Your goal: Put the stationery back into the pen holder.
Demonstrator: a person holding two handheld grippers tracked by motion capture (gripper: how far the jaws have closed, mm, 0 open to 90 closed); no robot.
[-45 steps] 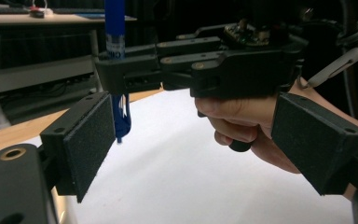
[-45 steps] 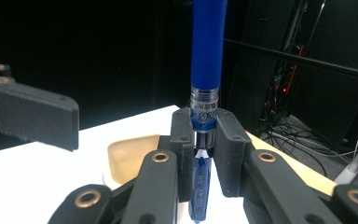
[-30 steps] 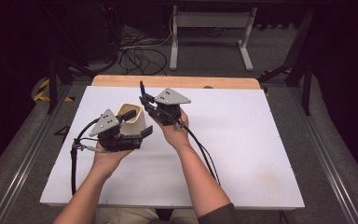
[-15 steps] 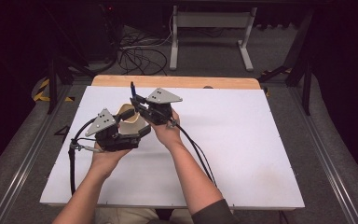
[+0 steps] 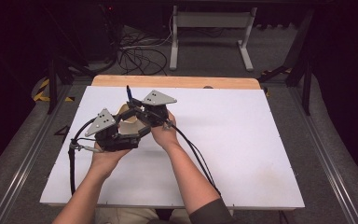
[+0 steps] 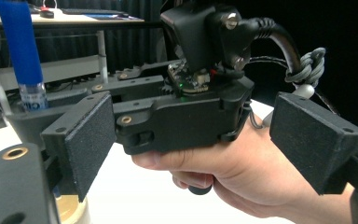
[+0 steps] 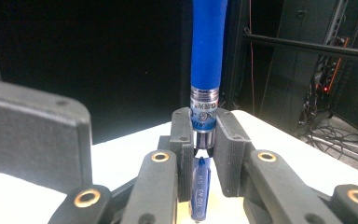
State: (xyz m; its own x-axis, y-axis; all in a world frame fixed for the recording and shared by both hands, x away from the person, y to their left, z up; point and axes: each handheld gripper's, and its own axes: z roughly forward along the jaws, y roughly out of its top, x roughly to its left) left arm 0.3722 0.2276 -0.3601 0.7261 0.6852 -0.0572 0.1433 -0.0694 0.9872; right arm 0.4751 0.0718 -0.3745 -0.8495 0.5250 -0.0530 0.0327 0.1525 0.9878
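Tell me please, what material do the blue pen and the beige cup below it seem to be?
The blue pen: probably plastic with a matte, rubber-like blue grip, above a shiny clear section with a printed label. The beige cup: smooth and matte, maybe paper or ceramic; too little shows to tell. The right gripper clamps the pen.

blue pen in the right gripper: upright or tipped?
Upright. In the right gripper view the blue pen rises straight from the shut right gripper; the high view agrees.

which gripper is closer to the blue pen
Right. The right gripper has its jaws shut on the blue pen, held upright. The left gripper sits beside it with open jaws, not touching the pen.
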